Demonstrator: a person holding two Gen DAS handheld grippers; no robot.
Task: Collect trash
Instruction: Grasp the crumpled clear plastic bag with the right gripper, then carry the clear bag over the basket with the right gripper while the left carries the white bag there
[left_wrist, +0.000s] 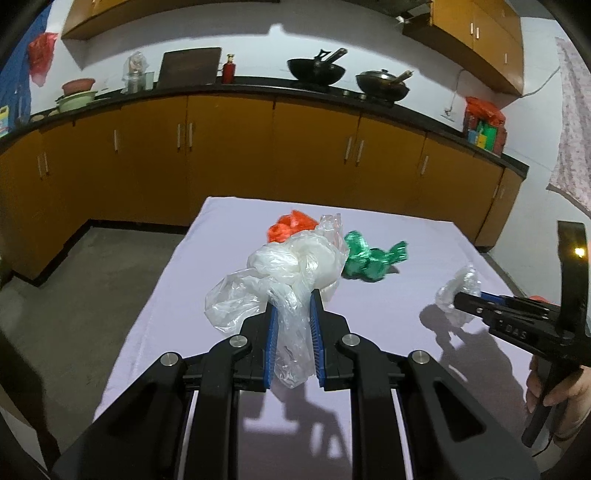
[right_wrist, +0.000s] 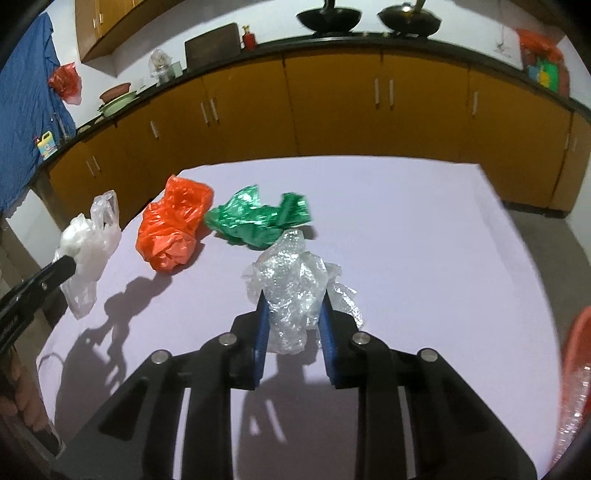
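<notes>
Left gripper (left_wrist: 293, 317): we've got the white bag (left_wrist: 291, 266) pinched
Right gripper (right_wrist: 293, 325): clamped on bubble wrap (right_wrist: 291, 280)
Left over: orange bag (right_wrist: 173, 229), green wrapper (right_wrist: 258, 219) on table (right_wrist: 424, 258)
Bin: maybe that orange thing (right_wrist: 576, 354), can't tell

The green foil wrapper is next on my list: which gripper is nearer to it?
Right. The right gripper, holding bubble wrap, sits just in front of the green foil wrapper. The left gripper, holding a white plastic bag, is beyond the orange bag.
</notes>
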